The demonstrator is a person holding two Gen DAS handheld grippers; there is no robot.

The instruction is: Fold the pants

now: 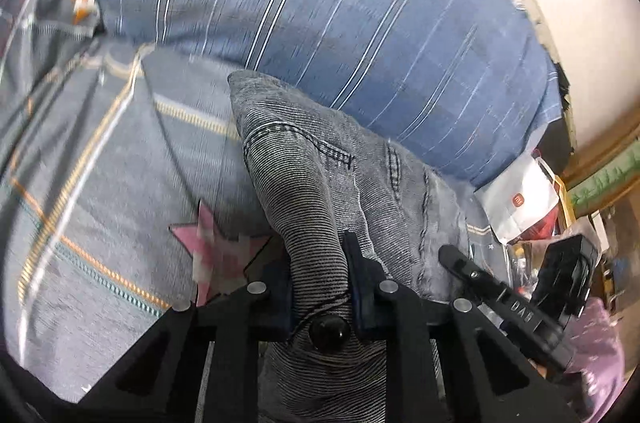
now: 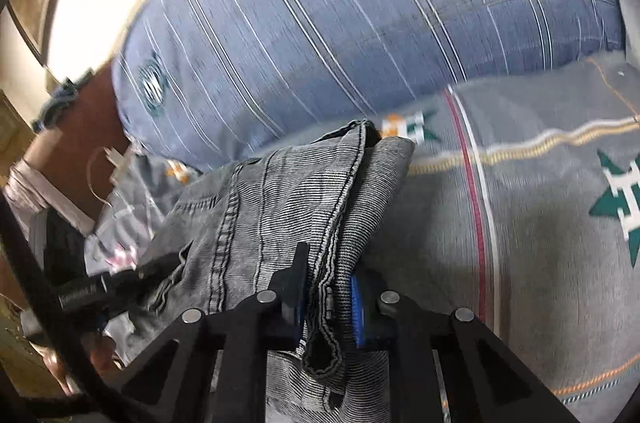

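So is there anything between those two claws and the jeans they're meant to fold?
No. The left gripper and the right gripper are each already clamped on the grey pants, fabric pinched directly between the pads. Nothing visible lies on the bedsheet beside them either.

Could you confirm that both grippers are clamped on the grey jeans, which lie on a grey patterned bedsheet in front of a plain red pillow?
Not quite: the pillow is blue with thin white stripes, not plain red, as both wrist views show. The rest holds: the left gripper and the right gripper are each clamped on the grey jeans, which lie on the grey patterned bedsheet.
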